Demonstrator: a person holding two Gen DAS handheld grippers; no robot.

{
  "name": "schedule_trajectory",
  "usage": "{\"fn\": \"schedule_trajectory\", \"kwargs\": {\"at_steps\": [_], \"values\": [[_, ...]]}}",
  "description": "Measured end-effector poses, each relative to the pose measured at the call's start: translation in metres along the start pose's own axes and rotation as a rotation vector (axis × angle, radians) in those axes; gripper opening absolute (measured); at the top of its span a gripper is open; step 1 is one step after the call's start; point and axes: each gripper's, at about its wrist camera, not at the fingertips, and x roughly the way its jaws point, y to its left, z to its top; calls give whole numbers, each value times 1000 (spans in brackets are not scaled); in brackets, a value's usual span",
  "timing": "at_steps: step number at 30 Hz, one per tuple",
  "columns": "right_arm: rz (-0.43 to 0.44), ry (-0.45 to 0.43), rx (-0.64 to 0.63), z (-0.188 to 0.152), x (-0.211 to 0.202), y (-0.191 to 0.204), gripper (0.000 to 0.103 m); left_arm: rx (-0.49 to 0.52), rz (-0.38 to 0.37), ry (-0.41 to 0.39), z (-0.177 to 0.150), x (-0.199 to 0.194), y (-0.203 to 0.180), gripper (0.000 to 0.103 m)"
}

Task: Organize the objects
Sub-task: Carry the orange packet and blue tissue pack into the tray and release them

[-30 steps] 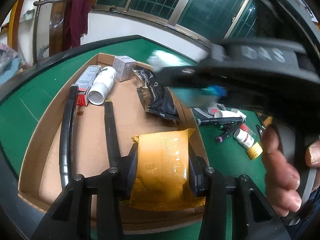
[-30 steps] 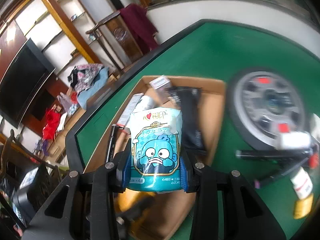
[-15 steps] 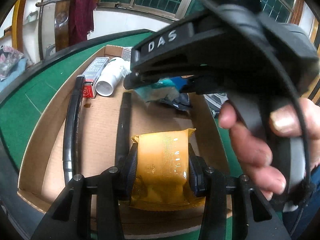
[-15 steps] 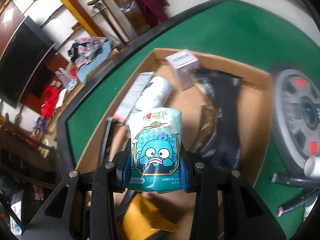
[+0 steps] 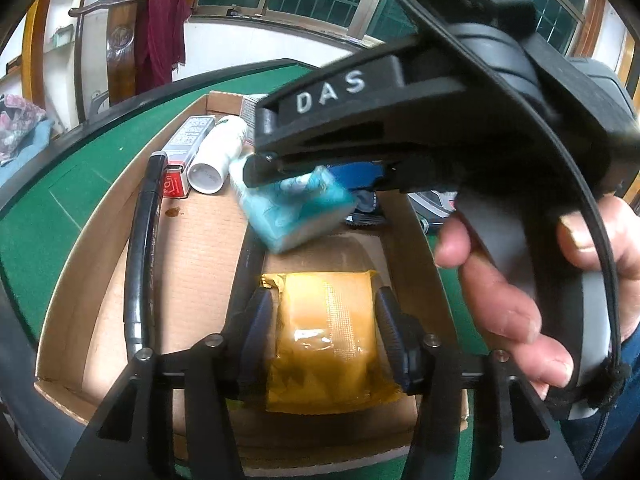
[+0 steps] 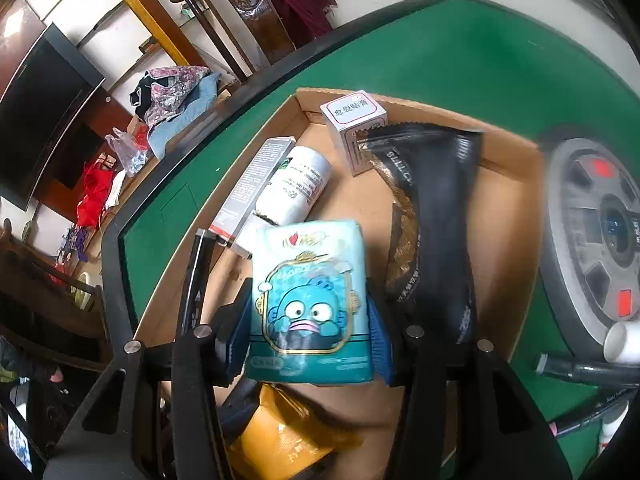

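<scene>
A shallow cardboard box (image 5: pixel 100 240) lies on the green table. My left gripper (image 5: pixel 326 320) has spread its jaws; the yellow packet (image 5: pixel 328 336) lies between them on the box floor, gaps showing at both pads. My right gripper (image 6: pixel 310 326) hangs over the box with its jaws apart, and the blue tissue pack (image 6: pixel 310 300) sits loosely between its fingers. The pack (image 5: pixel 296 208) also shows in the left wrist view, tilted under the right gripper's body (image 5: pixel 400 120).
In the box lie a white bottle (image 6: pixel 296 184), a grey carton (image 6: pixel 252 184), a small white box (image 6: pixel 354 120), a black snack bag (image 6: pixel 436 220) and black tubes (image 5: pixel 142 248). A round grey device (image 6: pixel 600 240), markers (image 6: pixel 584 372) and a small bottle (image 6: pixel 624 342) sit right of it.
Both grippers have opened. The tissue pack, gripped tight before, now sits loose and lower over the box. The right gripper moved in over the box above the yellow packet.
</scene>
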Motion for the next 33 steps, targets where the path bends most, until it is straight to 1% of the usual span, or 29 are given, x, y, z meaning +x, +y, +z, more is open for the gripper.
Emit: {"fn": "schedule_trajectory", "kwargs": {"at_steps": [5,8,10,13,16,18,22,23,25,28,30,33], "values": [[-3,-19,-8,-7,-11,-1,49,1,-2,-4,-1,-1,-1,52],[30,-64,3,-18,-29,-3,49,4,-15,-21,-3,-5,2,52],[60,-106,6,-32,-46,-5,49,6,-25,-42,-3,-8,4,52],[50,-155,-3,-59,-71,-15,49,14,-30,-78,-2,-13,5,52],[10,-217,22,-90,-102,-41,49,31,-42,-93,-4,-17,-1,52],[-16,-265,65,-108,-124,-64,49,42,-29,-97,-4,-18,-4,52],[-147,-335,152,-139,-163,-119,48,77,-26,-116,-5,-22,-12,52],[-164,-344,167,-145,-168,-127,48,80,-29,-114,-5,-22,-12,52],[-179,-342,217,-160,-175,-152,48,82,-22,-110,-5,-22,-13,52],[-204,-331,266,-168,-177,-169,48,83,-15,-105,-5,-20,-13,52],[-234,-325,258,-166,-177,-175,48,82,-10,-113,-6,-22,-13,52],[-313,-304,220,-166,-170,-171,48,74,-17,-127,-7,-25,-10,52]]}}
